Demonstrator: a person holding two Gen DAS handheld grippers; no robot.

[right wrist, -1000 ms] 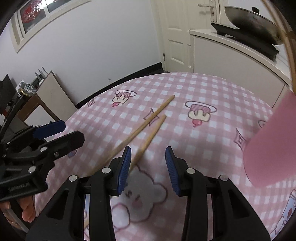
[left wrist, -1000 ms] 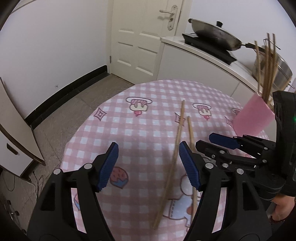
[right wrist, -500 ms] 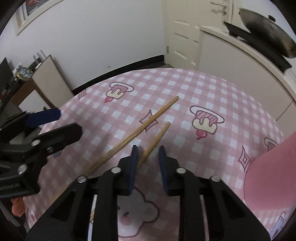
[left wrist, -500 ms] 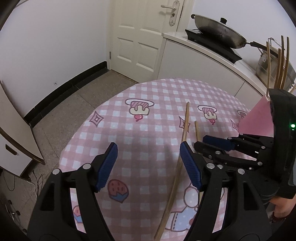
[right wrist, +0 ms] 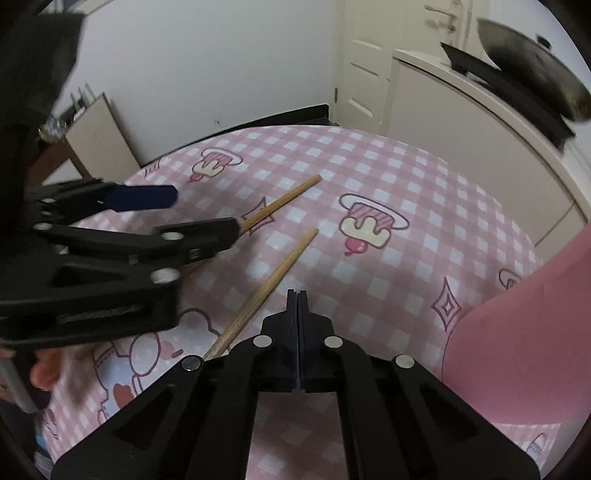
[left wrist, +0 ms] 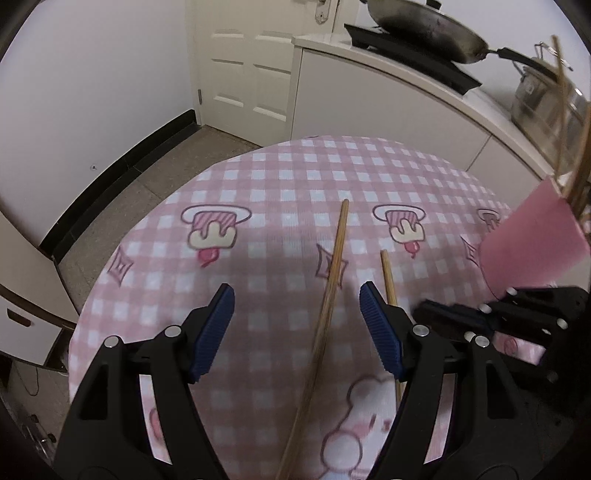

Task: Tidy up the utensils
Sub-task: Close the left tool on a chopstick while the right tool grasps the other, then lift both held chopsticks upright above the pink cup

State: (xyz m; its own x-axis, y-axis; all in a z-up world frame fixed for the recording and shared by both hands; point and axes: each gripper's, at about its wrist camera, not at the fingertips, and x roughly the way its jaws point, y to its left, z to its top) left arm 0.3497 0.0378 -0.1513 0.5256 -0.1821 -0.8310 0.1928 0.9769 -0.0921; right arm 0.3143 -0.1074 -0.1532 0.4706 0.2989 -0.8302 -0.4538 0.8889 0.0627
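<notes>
Two wooden chopsticks lie on the pink checked tablecloth [left wrist: 280, 173]. The longer chopstick [left wrist: 332, 280] [right wrist: 284, 201] runs between the fingers of my open left gripper [left wrist: 295, 295] [right wrist: 184, 218], which hovers over it without pressing on it. The shorter chopstick [left wrist: 388, 277] [right wrist: 273, 280] lies just left of my right gripper [right wrist: 297, 295] [left wrist: 424, 308], whose jaws are shut flat together with nothing between them. A pink holder [left wrist: 532, 243] [right wrist: 517, 325] stands at the right with several chopsticks [left wrist: 576, 158] upright in it.
Beyond the table runs a white counter [left wrist: 388, 92] with a wok [left wrist: 424, 26] on a black stove and a steel pot [left wrist: 535, 96]. A white door [left wrist: 243, 74] is at the back. The table's rounded far edge drops to grey floor [left wrist: 147, 177]. A person's fingers [right wrist: 40, 369] hold the left gripper.
The right jaws closed fully, and the shorter chopstick ended up beside them, not between. The left gripper moved forward over the longer chopstick and stayed open.
</notes>
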